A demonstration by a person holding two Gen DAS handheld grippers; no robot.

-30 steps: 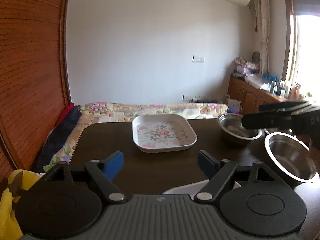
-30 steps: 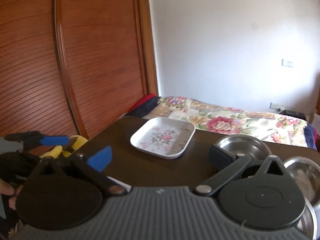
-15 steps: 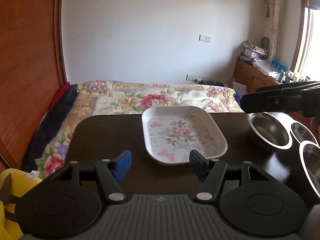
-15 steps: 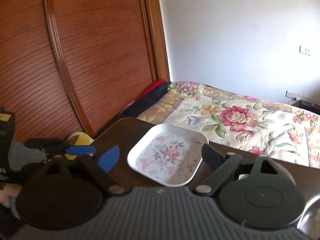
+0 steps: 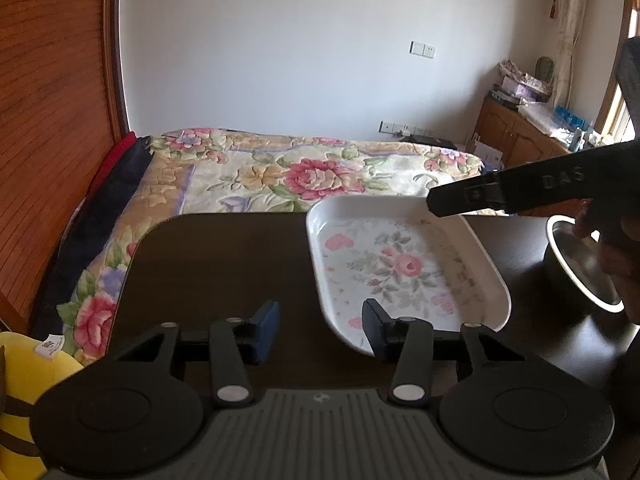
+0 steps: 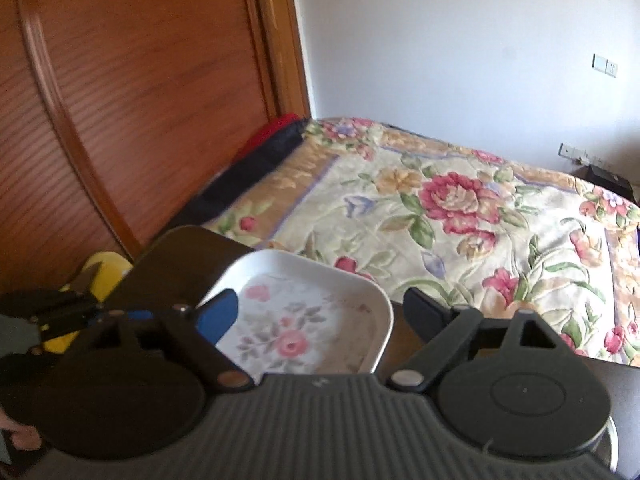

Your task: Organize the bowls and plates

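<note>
A bed (image 5: 304, 176) with a flowered quilt fills the far side of the room, running along a ribbed wooden wall (image 6: 120, 92). In front of it stands a dark table (image 5: 216, 264) with rounded corners. On the table lies a white square plate (image 5: 400, 268) with pink roses printed inside; it sits flat, close to the table's far edge. To the right of the plate, apart from it, rests a steel bowl (image 5: 580, 268), partly hidden behind a person's hand.

The left gripper (image 5: 320, 328) hangs low over the table at the plate's near corner. Its jaws have just been closing and now stand half spread; the black finger overlaps the plate's rim in the left wrist view, the blue one is over bare table, and I cannot tell whether either touches.

The right gripper (image 6: 320, 312) hovers over the same plate from the other side, jaws spread wide, the plate's far corner showing between the fingers with nothing pinched. A yellow cloth (image 5: 24, 392) lies off the table's left edge.
</note>
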